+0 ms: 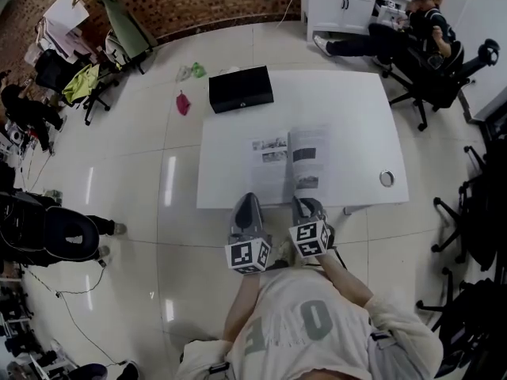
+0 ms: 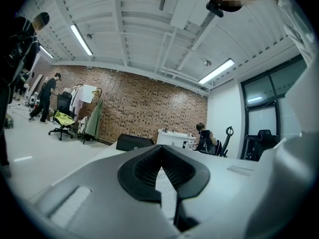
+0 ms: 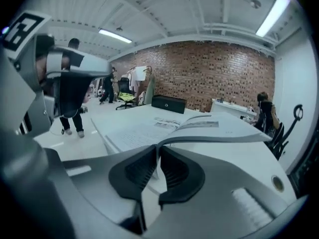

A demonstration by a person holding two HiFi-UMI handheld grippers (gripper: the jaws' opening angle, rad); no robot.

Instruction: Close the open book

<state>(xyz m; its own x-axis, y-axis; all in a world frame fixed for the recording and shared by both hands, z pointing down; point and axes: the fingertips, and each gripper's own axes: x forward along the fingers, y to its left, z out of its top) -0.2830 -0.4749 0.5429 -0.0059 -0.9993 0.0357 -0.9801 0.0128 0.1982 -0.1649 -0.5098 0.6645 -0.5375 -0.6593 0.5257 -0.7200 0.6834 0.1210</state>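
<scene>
In the head view the book is lying open at the near edge of the white bench, its spine running away from the person. The left tool and right tool are sitting at its near side, the right one by the right-hand half. In the left gripper view the jaws are meeting on nothing, and the tool's body is hiding all but a strip of print. In the right gripper view the jaws are pinching the lifted right-hand pages, which likely need swinging leftward over the spine.
</scene>
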